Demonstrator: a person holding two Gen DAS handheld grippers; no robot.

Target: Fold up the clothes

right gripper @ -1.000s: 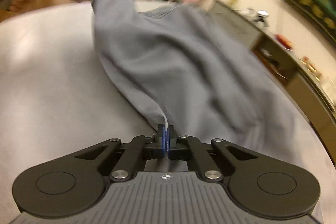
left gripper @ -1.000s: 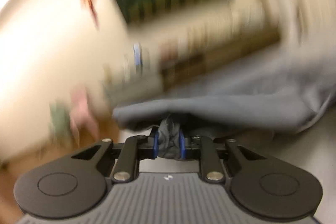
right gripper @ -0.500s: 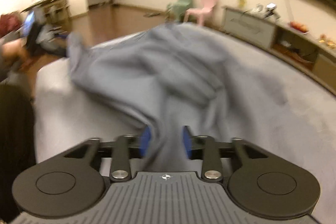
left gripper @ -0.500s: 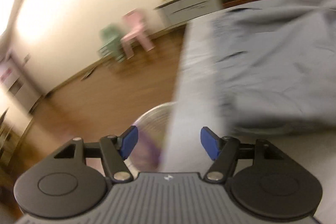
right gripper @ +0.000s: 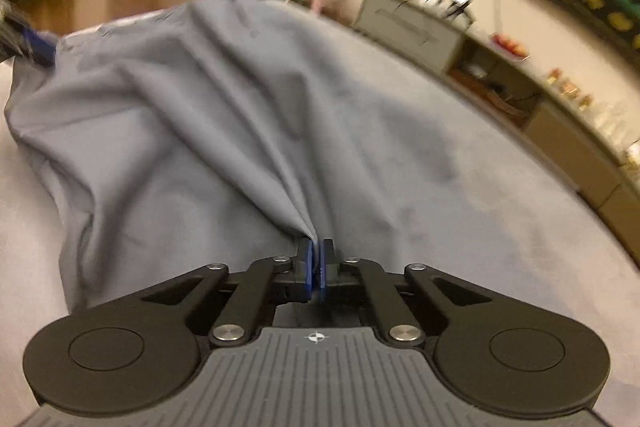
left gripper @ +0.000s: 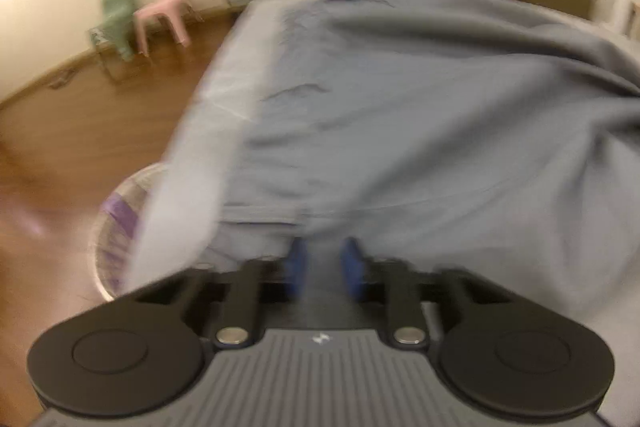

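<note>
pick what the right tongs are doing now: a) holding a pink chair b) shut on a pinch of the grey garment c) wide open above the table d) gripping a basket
b: in the right wrist view the right tongs have their blue pads pressed together on a gathered fold of the grey garment.

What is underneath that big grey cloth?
The grey garment lies on a pale grey table, bare beside it. The part of the surface directly under the cloth is covered, so anything there cannot be seen.
</note>
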